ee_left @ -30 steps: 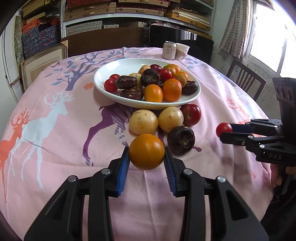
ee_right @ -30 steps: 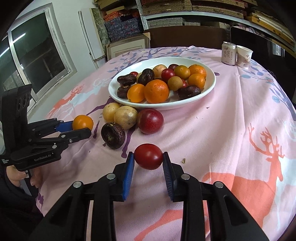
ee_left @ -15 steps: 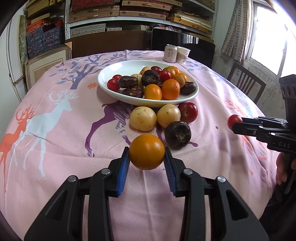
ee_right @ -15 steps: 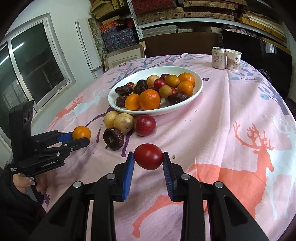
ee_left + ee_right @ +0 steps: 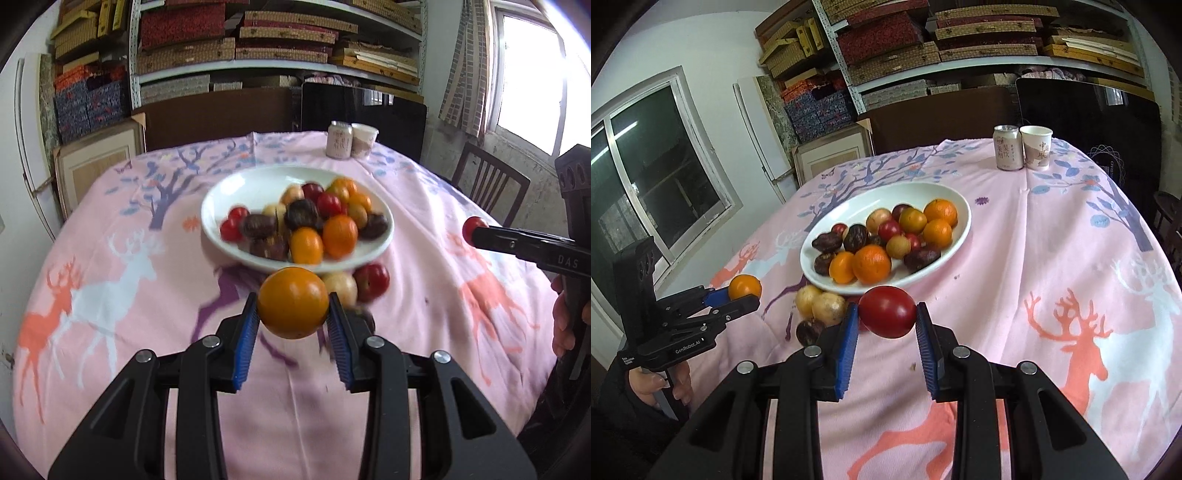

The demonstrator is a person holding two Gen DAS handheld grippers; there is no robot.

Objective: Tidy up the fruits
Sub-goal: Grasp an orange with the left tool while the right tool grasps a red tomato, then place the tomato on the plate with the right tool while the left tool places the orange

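My left gripper point(image 5: 293, 319) is shut on an orange fruit point(image 5: 293, 302), held above the pink tablecloth in front of the white oval plate point(image 5: 229, 192). My right gripper point(image 5: 886, 326) is shut on a dark red plum point(image 5: 887, 311), also lifted off the cloth. The plate point(image 5: 955, 206) holds several oranges, red plums and dark brown fruits. Loose fruit lies just before it: two yellow-brown fruits point(image 5: 822, 304), a dark fruit point(image 5: 809, 331) and a red plum point(image 5: 373, 281). Each gripper shows in the other's view, the left one point(image 5: 742, 295) at far left, the right one point(image 5: 476, 230) at far right.
A drinks can point(image 5: 1008, 147) and a paper cup point(image 5: 1037, 147) stand at the table's far edge. A wooden chair point(image 5: 487, 184) is beyond the table on the right. Shelves with boxes fill the back wall. A hand point(image 5: 661, 384) grips the left tool.
Both grippers have risen with their fruit still clamped, so the table and plate now appear lower and farther off. The loose fruit on the cloth has not moved.
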